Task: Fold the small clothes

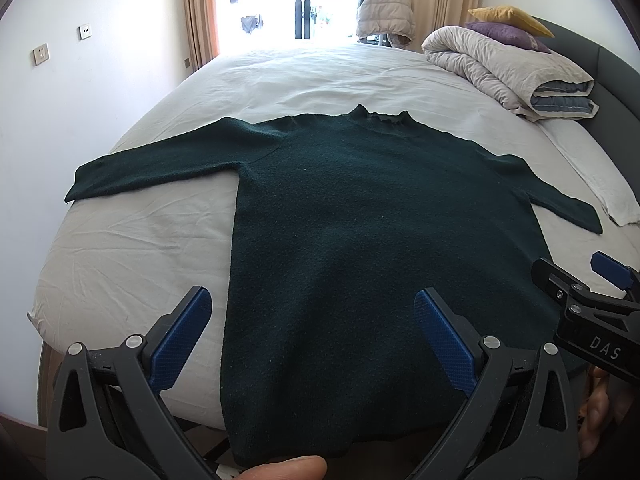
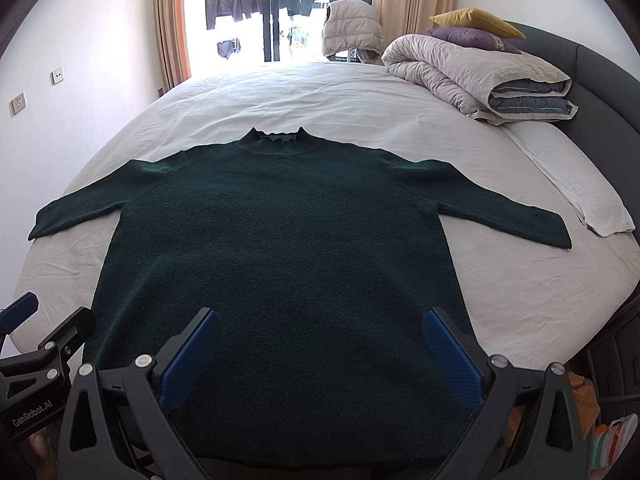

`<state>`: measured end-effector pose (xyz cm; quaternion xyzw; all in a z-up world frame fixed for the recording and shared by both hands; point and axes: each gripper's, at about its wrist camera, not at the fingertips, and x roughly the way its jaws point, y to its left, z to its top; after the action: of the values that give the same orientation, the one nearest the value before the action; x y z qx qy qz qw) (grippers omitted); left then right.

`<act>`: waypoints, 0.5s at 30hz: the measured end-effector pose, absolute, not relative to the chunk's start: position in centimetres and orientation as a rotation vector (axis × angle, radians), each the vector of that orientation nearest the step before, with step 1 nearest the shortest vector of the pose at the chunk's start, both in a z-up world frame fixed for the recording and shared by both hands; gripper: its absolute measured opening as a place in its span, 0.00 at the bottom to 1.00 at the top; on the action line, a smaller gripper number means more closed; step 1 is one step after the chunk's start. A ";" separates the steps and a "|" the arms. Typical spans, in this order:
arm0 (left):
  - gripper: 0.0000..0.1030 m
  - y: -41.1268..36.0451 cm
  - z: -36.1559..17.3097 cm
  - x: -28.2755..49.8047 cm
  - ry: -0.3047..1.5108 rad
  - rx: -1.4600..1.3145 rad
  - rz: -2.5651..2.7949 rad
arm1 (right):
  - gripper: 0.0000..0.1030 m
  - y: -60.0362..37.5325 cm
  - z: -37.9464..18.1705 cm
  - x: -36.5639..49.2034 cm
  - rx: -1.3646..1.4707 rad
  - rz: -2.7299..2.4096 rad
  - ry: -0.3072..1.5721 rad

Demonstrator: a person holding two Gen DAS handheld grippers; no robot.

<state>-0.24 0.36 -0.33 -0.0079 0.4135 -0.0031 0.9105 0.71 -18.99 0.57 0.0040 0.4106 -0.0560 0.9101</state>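
Note:
A dark green sweater (image 1: pixel 360 216) lies flat on the bed, collar away from me, both sleeves spread out; it also shows in the right wrist view (image 2: pixel 296 232). My left gripper (image 1: pixel 312 300) is open and empty, above the sweater's lower left part near the hem. My right gripper (image 2: pixel 322 318) is open and empty, above the lower middle of the sweater. The right gripper also shows at the right edge of the left wrist view (image 1: pixel 568 276). The left gripper shows at the left edge of the right wrist view (image 2: pixel 56 312).
The bed (image 2: pixel 360 96) has a white sheet. A rolled duvet (image 2: pixel 472 76) with yellow and purple pillows lies at the far right by the grey headboard (image 2: pixel 600 80). A white towel (image 2: pixel 580 192) lies right of the sweater. A window with curtains is beyond the bed.

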 end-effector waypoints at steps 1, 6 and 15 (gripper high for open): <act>1.00 0.3 -0.3 -0.2 0.852 -0.016 -0.006 | 1.00 -19.0 0.6 0.7 0.009 -0.115 0.847; 1.00 0.3 -0.3 -0.2 0.853 -0.017 -0.006 | 1.00 -19.0 0.5 0.7 0.009 -0.115 0.847; 1.00 0.5 -0.6 -0.3 0.854 -0.019 -0.006 | 1.00 -19.0 0.5 0.7 0.008 -0.115 0.848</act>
<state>-0.30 0.53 -0.57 -0.0092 0.4143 -0.0028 0.9101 0.72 -18.99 0.54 0.0038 0.4112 -0.0556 0.9098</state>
